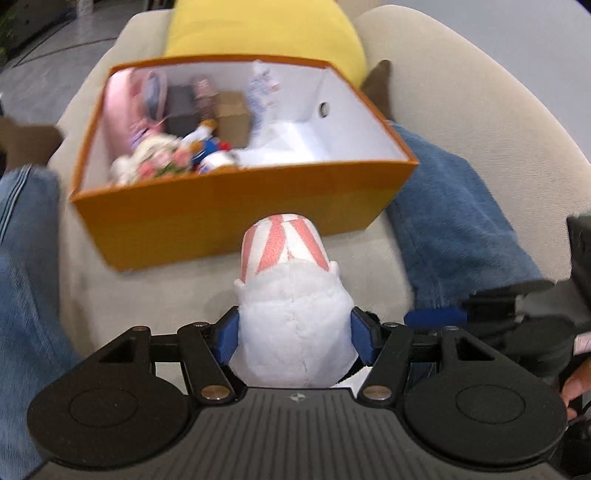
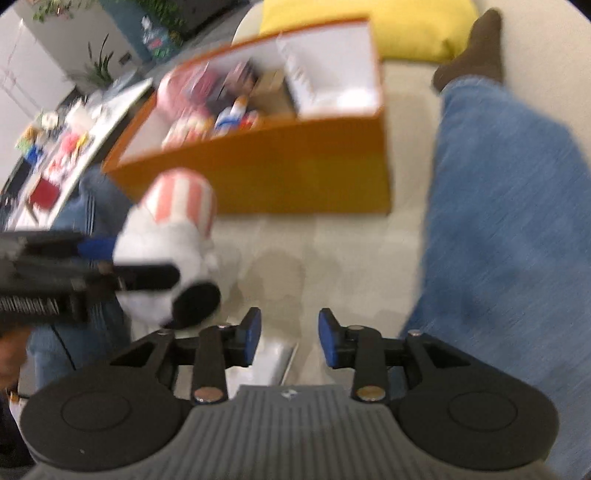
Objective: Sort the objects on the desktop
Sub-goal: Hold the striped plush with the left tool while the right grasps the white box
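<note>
Unlabelled plush toy [image 1: 291, 325], orange box [image 1: 236, 218].

A lounge corner of an office or showroom, it seems. A person in jeans [image 1: 454, 221] is sitting on a cream upholstered sofa [image 1: 461, 85] with a yellow cushion [image 1: 258, 29] lying at its back. Beyond it, potted plants [image 2: 98, 68] are standing against pale walls, and a white table [image 2: 107, 122] is carrying small colourful objects, blurred.

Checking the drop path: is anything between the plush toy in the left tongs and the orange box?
Only the near wall of the orange box. The plush toy, clamped in the left tongs, sits in front of it; nothing else intervenes.
</note>
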`<state>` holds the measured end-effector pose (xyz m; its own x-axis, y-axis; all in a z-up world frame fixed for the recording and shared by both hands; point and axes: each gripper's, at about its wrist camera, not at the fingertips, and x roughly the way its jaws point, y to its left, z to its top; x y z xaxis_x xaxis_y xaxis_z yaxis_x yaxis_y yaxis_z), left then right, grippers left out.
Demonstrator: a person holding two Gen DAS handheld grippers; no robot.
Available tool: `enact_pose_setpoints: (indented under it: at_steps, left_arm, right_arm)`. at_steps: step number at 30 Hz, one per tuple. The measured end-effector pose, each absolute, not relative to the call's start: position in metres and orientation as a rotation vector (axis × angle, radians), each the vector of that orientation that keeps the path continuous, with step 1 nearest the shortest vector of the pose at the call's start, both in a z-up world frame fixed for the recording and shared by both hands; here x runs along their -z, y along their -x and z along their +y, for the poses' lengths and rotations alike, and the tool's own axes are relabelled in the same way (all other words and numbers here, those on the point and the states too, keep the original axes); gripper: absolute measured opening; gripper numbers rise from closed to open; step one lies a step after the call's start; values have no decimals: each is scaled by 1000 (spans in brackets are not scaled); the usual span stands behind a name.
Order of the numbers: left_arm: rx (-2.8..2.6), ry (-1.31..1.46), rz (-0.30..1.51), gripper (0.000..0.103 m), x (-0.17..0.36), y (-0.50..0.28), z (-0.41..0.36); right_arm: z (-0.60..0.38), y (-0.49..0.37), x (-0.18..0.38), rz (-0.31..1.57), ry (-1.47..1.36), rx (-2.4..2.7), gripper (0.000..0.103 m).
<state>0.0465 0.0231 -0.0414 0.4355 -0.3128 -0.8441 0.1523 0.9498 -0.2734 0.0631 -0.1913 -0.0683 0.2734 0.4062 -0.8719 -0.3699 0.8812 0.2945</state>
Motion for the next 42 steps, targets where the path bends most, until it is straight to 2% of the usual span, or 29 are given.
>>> enact_pose_setpoints:
  at_steps: [7, 14, 17, 18, 20, 22, 26, 37, 42]
  left_arm:
    - [286, 231, 1104, 71, 54, -24, 46]
    - [275, 264, 1103, 71, 59, -12, 59]
    - [269, 276, 1100, 71, 61, -8, 64]
    - [267, 281, 1100, 71, 61, -7, 65]
    - [265, 289, 1102, 71, 63, -5, 67]
    - [263, 293, 1105, 71, 65, -4, 69]
    - [257, 299, 1100, 71, 65, -2, 72]
    - [246, 333, 1087, 71, 64, -3, 81]
    - [236, 344, 1097, 71, 65, -6, 84]
  right_arm:
    - [-170, -49, 104, 1321, 49, -501, 50]
    - [-165, -48, 123, 1362, 5, -526, 65]
    - [-165, -48, 129, 1361, -35, -533, 67]
    - [-164, -47, 130, 1357, -44, -533, 67]
    - [-164, -47, 131, 1356, -83, -541, 58]
    - [-162, -45, 131, 1343, -93, -538, 56]
    - [-159, -42, 121, 1311, -133, -562, 38]
    - [-154, -63, 73, 1108, 127, -403, 35]
    - [-150, -64, 89, 1114, 167, -374, 38]
